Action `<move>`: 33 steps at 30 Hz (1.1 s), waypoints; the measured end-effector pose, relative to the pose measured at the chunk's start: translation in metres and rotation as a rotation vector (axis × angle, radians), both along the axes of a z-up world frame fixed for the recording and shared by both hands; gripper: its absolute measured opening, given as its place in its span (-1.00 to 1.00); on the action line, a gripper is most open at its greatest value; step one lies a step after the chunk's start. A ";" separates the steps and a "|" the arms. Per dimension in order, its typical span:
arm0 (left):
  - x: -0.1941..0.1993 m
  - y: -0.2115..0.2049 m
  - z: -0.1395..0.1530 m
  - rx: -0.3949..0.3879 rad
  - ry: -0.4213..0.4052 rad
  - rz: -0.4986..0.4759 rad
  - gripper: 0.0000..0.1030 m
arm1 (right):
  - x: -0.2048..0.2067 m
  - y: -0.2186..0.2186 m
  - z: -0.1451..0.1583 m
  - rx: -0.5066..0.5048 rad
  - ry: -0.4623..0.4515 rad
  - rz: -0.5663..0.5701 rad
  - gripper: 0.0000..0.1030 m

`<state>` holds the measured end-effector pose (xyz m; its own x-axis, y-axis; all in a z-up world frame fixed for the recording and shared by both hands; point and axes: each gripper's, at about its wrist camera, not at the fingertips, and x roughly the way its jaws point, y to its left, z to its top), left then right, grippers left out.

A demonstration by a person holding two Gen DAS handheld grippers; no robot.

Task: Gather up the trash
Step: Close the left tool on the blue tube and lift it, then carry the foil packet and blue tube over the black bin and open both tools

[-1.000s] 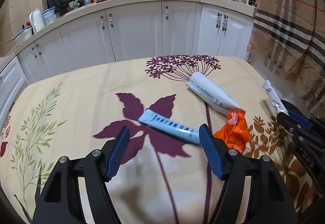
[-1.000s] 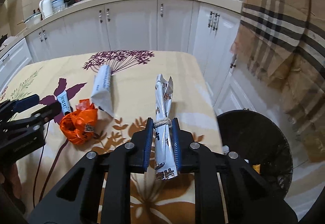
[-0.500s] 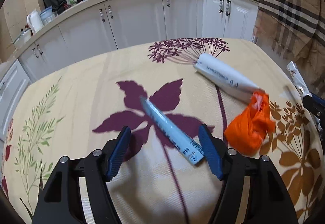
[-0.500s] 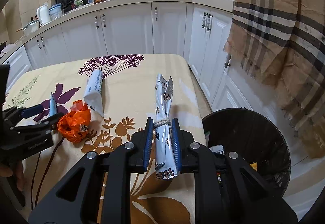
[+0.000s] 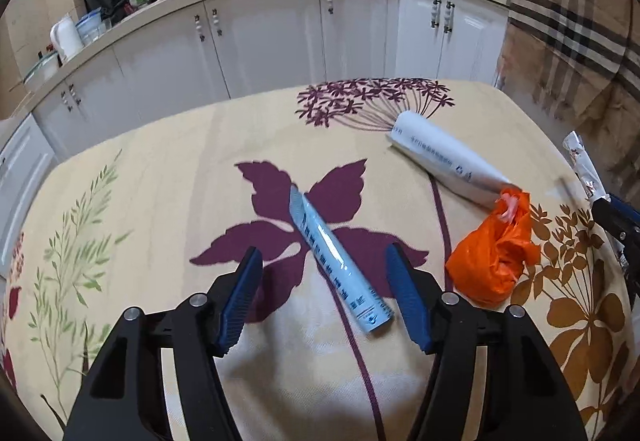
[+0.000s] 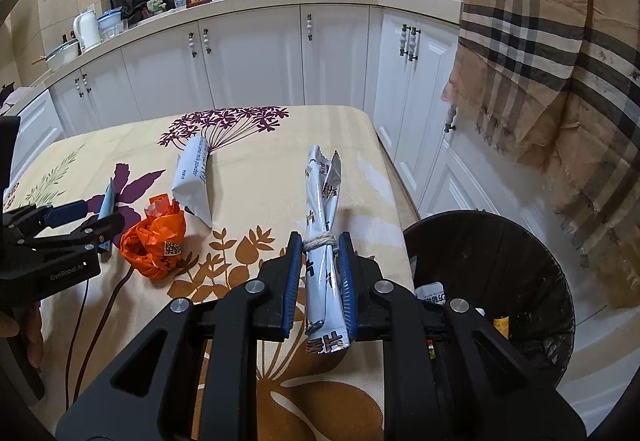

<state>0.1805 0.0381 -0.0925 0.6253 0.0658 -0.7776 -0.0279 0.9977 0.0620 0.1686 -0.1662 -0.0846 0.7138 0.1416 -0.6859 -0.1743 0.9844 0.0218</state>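
Two tools work over one counter (image 5: 168,169) covered in a cream cloth printed with purple and brown leaves. The black bin (image 6: 492,281) comes next in size: it stands on the floor just to the right of the right tool (image 6: 320,261), below the counter's edge, with a few scraps visible inside it. A plaid cloth (image 6: 560,61) hangs beyond the bin, further right and ahead of that tool.

The left tool (image 5: 324,281) is tilted down over the cloth with its blue pads apart at a middling width, and its jaws are closing slightly. The light blue tube (image 5: 336,261) lies flat on the counter between those pads, slanting from ahead-left to near-right, its near end close beside the right pad; neither pad presses on it.

The white rolled packet (image 5: 444,161) lies ahead and to the right of the left tool, well apart from it, pointing diagonally. Its nearer end touches the orange plastic bag (image 5: 492,261), a crumpled lump sitting just to the right of the left tool's right finger.

The right tool is clamped narrow on the silver wrapper bundle (image 6: 324,241), a long roll of foil wrappers tied round the middle with string. The bundle points straight ahead along the fingers, its crinkled tips beyond them and its printed end hanging behind the pads, above the counter's near right part.
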 end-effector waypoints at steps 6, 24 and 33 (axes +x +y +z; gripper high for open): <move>-0.007 0.007 -0.004 -0.005 -0.003 0.010 -0.58 | -0.001 0.000 0.000 0.000 -0.001 -0.001 -0.65; -0.035 0.005 0.017 -0.029 -0.115 -0.040 -0.93 | -0.021 -0.008 0.007 0.028 -0.027 -0.015 -0.65; -0.051 -0.022 0.043 -0.017 -0.214 -0.071 -0.93 | -0.039 -0.023 0.022 0.032 -0.071 -0.053 -0.65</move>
<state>0.1297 0.0161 -0.0491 0.7790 0.0033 -0.6271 0.0321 0.9985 0.0452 0.1300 -0.1888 -0.0630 0.7676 0.1235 -0.6289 -0.1241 0.9913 0.0432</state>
